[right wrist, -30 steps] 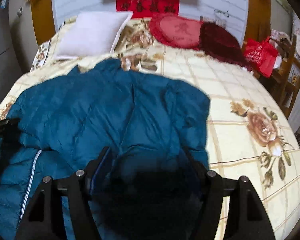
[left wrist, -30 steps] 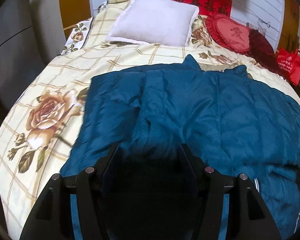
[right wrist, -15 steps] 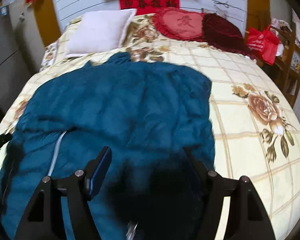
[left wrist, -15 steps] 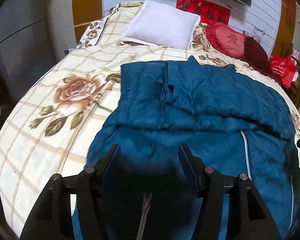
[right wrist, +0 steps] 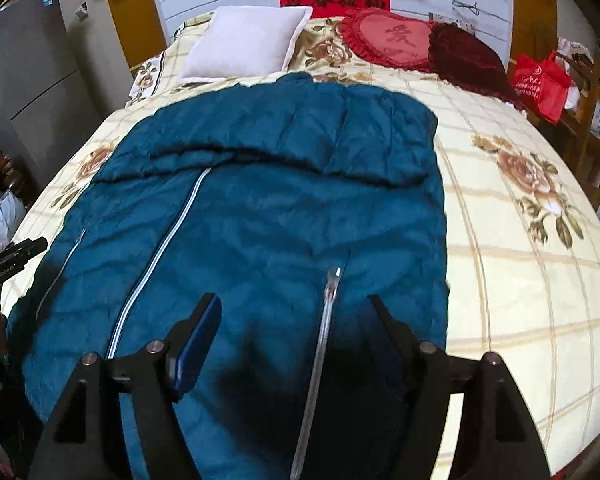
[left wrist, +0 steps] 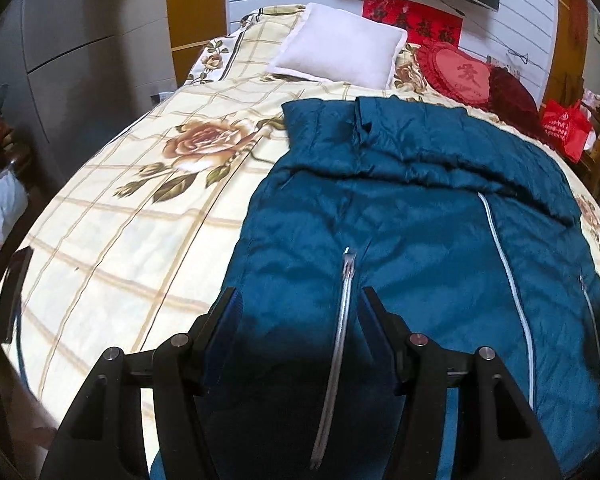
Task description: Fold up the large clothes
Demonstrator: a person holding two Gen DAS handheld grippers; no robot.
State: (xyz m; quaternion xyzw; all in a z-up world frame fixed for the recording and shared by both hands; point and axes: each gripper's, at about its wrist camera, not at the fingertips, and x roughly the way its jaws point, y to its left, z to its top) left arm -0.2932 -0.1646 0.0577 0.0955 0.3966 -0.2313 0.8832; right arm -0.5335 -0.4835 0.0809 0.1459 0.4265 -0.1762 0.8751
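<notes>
Now coat (left wrist: pixel 400 216) spread flat along bed (left wrist: pixel 132 224), far end folded over, left tool (left wrist: pixel 296 300) and right tool (right wrist: pixel 294 306) held apart above its near end, nothing gripped.

Before you lies a large teal-blue padded coat (left wrist: pixel 400 216), spread flat along the floral bedspread (left wrist: pixel 132 232) with its hem nearest you. Its far end is folded over the body, making a thick crosswise band below the white pillow (left wrist: pixel 340 46). Pale zip lines (right wrist: pixel 156 256) run lengthwise down the quilted, slightly creased front.
</notes>
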